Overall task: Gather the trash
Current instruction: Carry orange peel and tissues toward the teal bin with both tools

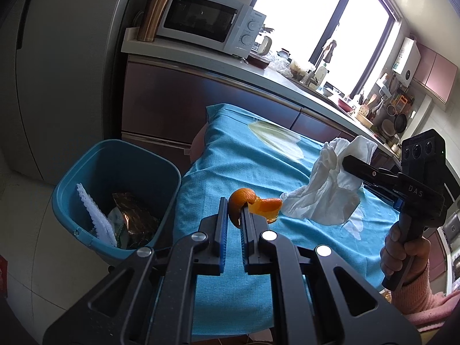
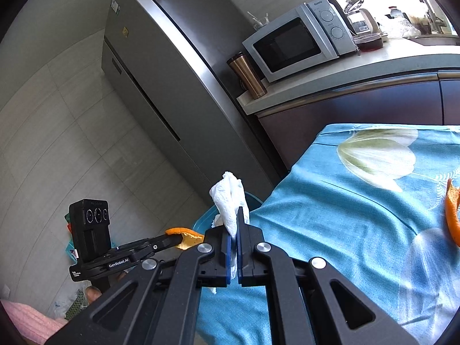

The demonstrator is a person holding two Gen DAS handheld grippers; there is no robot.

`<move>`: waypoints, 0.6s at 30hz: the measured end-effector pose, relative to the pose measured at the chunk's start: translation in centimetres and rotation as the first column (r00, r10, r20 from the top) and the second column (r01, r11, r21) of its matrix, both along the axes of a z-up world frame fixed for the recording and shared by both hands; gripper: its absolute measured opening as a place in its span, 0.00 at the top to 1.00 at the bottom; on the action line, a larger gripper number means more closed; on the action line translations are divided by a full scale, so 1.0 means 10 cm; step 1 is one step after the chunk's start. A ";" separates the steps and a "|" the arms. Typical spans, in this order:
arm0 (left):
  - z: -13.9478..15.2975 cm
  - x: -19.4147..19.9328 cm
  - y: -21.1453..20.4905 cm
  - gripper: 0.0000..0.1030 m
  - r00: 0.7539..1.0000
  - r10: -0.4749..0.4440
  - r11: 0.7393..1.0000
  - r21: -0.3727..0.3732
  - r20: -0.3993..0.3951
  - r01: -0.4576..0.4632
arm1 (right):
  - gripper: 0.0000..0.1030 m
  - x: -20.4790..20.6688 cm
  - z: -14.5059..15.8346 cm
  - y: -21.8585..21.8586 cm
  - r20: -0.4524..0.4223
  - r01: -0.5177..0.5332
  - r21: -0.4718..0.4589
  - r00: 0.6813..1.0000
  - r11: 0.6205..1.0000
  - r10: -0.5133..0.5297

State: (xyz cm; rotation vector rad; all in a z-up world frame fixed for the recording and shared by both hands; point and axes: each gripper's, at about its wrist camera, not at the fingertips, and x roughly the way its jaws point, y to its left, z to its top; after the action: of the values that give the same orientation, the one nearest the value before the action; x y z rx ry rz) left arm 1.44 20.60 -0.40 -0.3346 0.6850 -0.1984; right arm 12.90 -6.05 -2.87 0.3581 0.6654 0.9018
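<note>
Microwave and bronze tumbler beside grey fridge.

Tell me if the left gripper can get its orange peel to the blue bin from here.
Probably yes: the left gripper, shut on the orange peel, has the open blue bin right beside it, with nothing between.

A grey fridge stood at ten o'clock, a microwave on the counter, a bright window at one o'clock.

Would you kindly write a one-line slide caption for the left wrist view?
Left hand-held gripper carries orange peel toward the blue bin; right hand-held gripper holds a tissue.
</note>
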 end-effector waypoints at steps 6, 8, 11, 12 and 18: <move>0.02 -0.02 0.09 0.92 1.000 0.029 1.000 0.012 0.002 -0.029 | 0.98 0.03 0.00 0.15 0.002 -0.026 -0.004 1.000 1.000 0.026; 0.02 -0.03 0.12 0.92 0.999 0.039 0.999 0.015 0.002 -0.039 | 0.98 0.04 -0.01 0.20 0.002 -0.035 -0.004 0.999 0.999 0.035; 0.02 -0.03 0.17 0.92 0.999 0.053 0.998 0.021 0.001 -0.053 | 0.98 0.05 0.00 0.28 0.005 -0.048 -0.007 0.999 0.999 0.048; 0.01 -0.03 0.18 0.92 0.998 0.058 0.998 0.024 0.000 -0.058 | 0.98 0.06 0.00 0.31 0.005 -0.052 -0.007 0.999 0.999 0.052; 0.01 -0.03 0.26 0.92 0.996 0.085 0.996 0.035 0.000 -0.084 | 0.98 0.09 0.00 0.45 0.006 -0.076 -0.012 0.997 0.997 0.076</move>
State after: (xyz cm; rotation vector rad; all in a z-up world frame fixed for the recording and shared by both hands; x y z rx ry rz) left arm 1.10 23.22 -0.28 -0.3294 0.6736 -0.1056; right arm 13.76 -1.51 -2.89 0.3209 0.6818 0.9704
